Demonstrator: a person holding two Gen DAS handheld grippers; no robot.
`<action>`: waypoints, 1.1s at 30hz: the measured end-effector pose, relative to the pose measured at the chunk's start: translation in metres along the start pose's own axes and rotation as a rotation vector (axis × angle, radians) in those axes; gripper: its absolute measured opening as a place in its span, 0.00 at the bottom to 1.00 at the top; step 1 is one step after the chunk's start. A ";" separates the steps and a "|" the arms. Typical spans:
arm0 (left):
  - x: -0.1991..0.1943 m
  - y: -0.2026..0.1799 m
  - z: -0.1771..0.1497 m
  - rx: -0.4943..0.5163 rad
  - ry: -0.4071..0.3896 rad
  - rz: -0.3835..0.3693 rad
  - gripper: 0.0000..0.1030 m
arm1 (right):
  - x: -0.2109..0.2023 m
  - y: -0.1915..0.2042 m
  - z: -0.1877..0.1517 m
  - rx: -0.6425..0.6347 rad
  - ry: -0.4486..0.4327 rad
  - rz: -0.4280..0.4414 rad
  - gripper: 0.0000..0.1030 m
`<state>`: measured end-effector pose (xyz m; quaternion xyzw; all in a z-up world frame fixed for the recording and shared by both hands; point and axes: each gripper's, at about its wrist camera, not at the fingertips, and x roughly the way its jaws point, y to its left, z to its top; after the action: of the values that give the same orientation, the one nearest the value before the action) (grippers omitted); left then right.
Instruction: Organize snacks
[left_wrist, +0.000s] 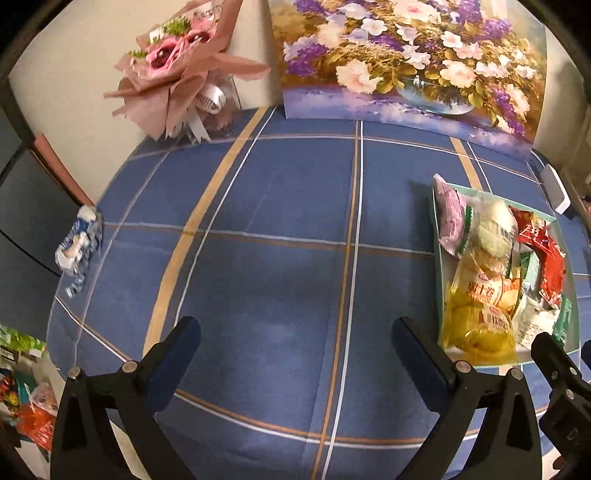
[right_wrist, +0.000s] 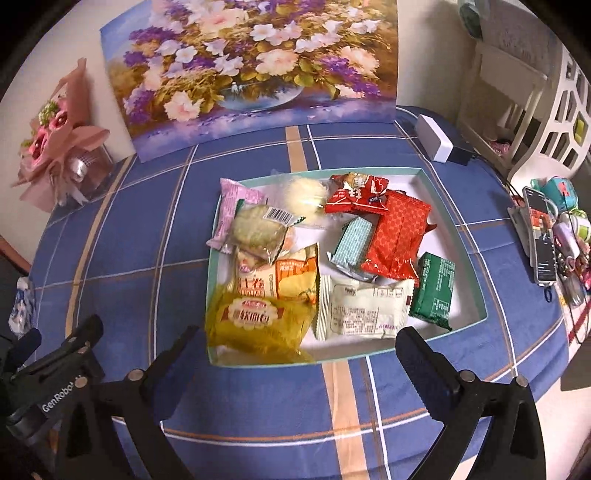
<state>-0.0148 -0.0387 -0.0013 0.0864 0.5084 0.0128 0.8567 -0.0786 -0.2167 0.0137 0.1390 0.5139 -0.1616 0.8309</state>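
Observation:
A shallow teal-rimmed tray (right_wrist: 461, 221) lies on the blue checked tablecloth and holds several wrapped snacks. Among them are a yellow bread packet (right_wrist: 255, 321), a white packet (right_wrist: 365, 306), a green packet (right_wrist: 434, 290), a red packet (right_wrist: 399, 236) and a pink packet (right_wrist: 232, 206). My right gripper (right_wrist: 299, 334) hovers above the tray's near edge, open, with nothing gripped. My left gripper (left_wrist: 295, 332) stands open over bare cloth, left of the tray (left_wrist: 436, 236). It also shows in the right wrist view as the left gripper (right_wrist: 61, 332) at lower left.
A floral painting (right_wrist: 251, 62) leans on the back wall, and a pink bouquet (left_wrist: 177, 70) stands at the back left. A blue-white wrapper (left_wrist: 79, 240) lies at the table's left edge. A white box (right_wrist: 434, 138), a phone (right_wrist: 541, 236) and small clutter sit on the right.

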 end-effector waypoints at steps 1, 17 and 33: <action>0.000 0.003 -0.003 -0.009 0.005 -0.005 1.00 | -0.001 0.001 -0.002 -0.004 -0.001 -0.001 1.00; 0.005 0.019 -0.007 -0.075 0.025 -0.061 1.00 | 0.001 0.012 -0.006 -0.043 -0.006 0.002 1.00; 0.008 0.020 -0.007 -0.083 0.034 -0.055 1.00 | 0.007 0.008 -0.006 -0.027 0.007 0.003 1.00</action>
<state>-0.0152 -0.0171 -0.0084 0.0364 0.5240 0.0120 0.8509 -0.0776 -0.2083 0.0051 0.1292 0.5185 -0.1531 0.8313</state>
